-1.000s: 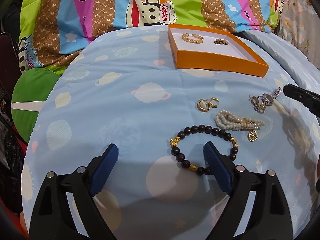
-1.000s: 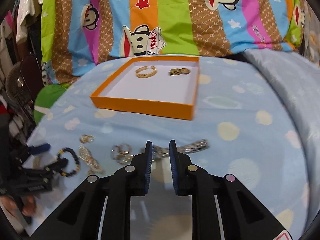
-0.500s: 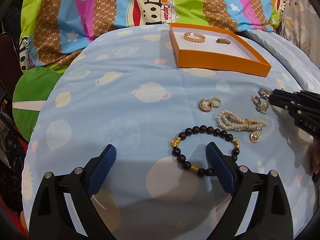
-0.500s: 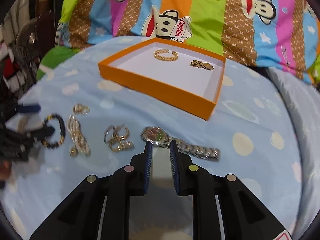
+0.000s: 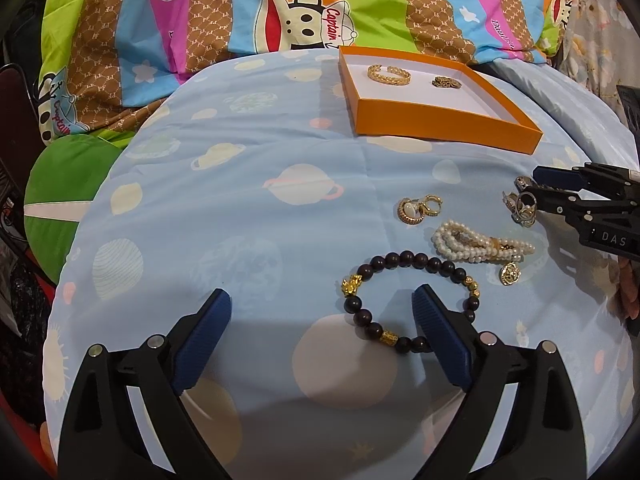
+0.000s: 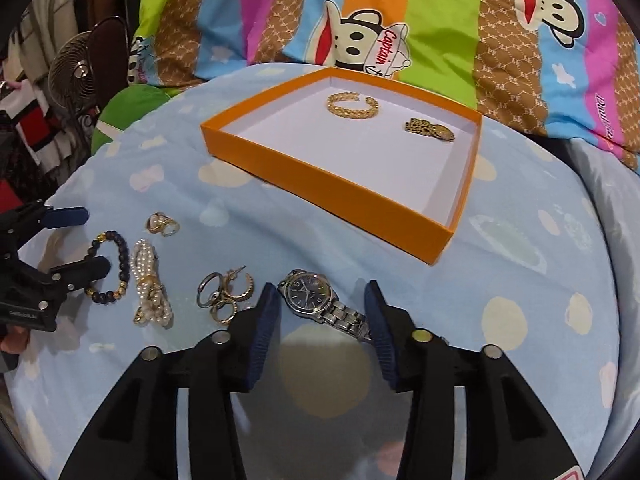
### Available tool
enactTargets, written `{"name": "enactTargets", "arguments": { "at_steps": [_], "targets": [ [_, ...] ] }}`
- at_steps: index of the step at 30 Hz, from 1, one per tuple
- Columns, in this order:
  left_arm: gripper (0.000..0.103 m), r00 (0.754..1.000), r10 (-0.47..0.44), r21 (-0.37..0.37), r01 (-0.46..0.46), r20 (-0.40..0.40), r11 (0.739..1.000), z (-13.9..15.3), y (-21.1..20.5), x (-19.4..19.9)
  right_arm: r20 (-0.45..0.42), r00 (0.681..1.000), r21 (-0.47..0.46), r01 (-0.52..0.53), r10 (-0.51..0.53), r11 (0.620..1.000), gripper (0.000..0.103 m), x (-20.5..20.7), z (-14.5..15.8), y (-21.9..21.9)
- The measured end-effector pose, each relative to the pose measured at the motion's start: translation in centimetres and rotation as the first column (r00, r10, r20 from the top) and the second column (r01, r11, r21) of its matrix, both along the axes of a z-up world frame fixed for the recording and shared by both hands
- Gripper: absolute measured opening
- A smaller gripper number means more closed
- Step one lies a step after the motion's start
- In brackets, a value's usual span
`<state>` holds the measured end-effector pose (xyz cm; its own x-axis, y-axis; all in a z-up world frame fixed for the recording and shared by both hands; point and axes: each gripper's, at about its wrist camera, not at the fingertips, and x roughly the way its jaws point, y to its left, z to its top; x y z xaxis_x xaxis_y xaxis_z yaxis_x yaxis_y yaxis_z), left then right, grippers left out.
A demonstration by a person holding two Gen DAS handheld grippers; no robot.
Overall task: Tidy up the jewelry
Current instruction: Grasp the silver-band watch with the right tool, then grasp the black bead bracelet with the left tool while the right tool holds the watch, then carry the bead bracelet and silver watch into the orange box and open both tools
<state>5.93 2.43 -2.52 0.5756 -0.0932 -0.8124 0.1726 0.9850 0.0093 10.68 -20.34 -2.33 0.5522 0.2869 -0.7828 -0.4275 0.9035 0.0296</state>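
Observation:
A silver watch (image 6: 310,296) lies on the blue planet-print cover, its dial between the tips of my right gripper (image 6: 320,289), whose jaws are opening and not touching it. Left of it sit a cluster of rings (image 6: 224,296), a pearl bracelet (image 6: 150,284), a dark bead bracelet (image 5: 404,258) and gold earrings (image 5: 418,210). My left gripper (image 5: 322,295) stands open, low over the cover, with its right finger (image 5: 436,332) inside the bead bracelet's loop. The orange box (image 6: 332,196) holds a gold bangle (image 6: 352,105) and a small gold piece (image 6: 430,130).
A striped cartoon-monkey blanket (image 5: 280,20) rises behind the box. A green cushion (image 5: 64,184) lies off the left edge, with a fan (image 6: 76,72) and hanging clothes beyond. A pale quilt (image 6: 612,208) lies at the right.
My right gripper came down toward the watch, rolled, and its jaws went from nearly shut to wide apart. The left gripper has stayed where it was.

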Motion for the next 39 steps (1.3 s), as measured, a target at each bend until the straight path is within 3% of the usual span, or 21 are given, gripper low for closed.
{"name": "enactTargets", "arguments": {
  "at_steps": [1,9,14,17,22,24,32,39],
  "targets": [
    [0.090,1.000,0.000,-0.001,0.000,0.000,1.000,0.0,0.0,0.0,-0.006,1.000,0.017,-0.002,0.002,1.000,0.024,0.0,0.0,0.0],
    [0.090,1.000,-0.007,-0.019,0.007,0.001,1.000,0.1,0.0,-0.1,0.011,0.995,0.120,0.097,-0.099,0.988,0.022,-2.0,1.0,-0.7],
    [0.081,0.999,-0.036,-0.011,0.036,0.010,0.999,0.2,-0.5,-0.3,0.015,0.977,0.198,0.206,-0.213,0.958,0.022,-4.2,2.1,-1.9],
    [0.068,0.999,-0.048,-0.023,0.048,0.023,0.999,0.4,-0.8,-0.3,0.017,0.963,0.224,0.257,-0.267,0.940,0.022,-5.5,2.4,-2.3],
    [0.022,0.996,-0.076,-0.062,0.078,0.039,0.995,0.8,-1.0,-0.4,0.015,0.948,0.255,0.304,-0.318,0.918,0.022,-6.8,2.7,-2.9],
    [0.013,0.996,-0.083,-0.090,0.086,0.035,0.992,0.8,-0.9,-0.3,0.009,0.946,0.265,0.312,-0.325,0.912,0.022,-6.9,2.7,-3.0],
    [0.008,0.992,-0.123,-0.193,0.127,0.032,0.973,1.9,-0.9,-1.2,0.024,0.941,0.300,0.316,-0.338,0.900,0.022,-7.9,3.8,-2.5],
    [0.008,0.980,-0.182,-0.273,0.199,0.086,0.941,5.7,-1.6,-2.5,0.081,0.935,0.339,0.300,-0.346,0.892,0.022,-8.5,6.5,-2.3]
  ]
}}
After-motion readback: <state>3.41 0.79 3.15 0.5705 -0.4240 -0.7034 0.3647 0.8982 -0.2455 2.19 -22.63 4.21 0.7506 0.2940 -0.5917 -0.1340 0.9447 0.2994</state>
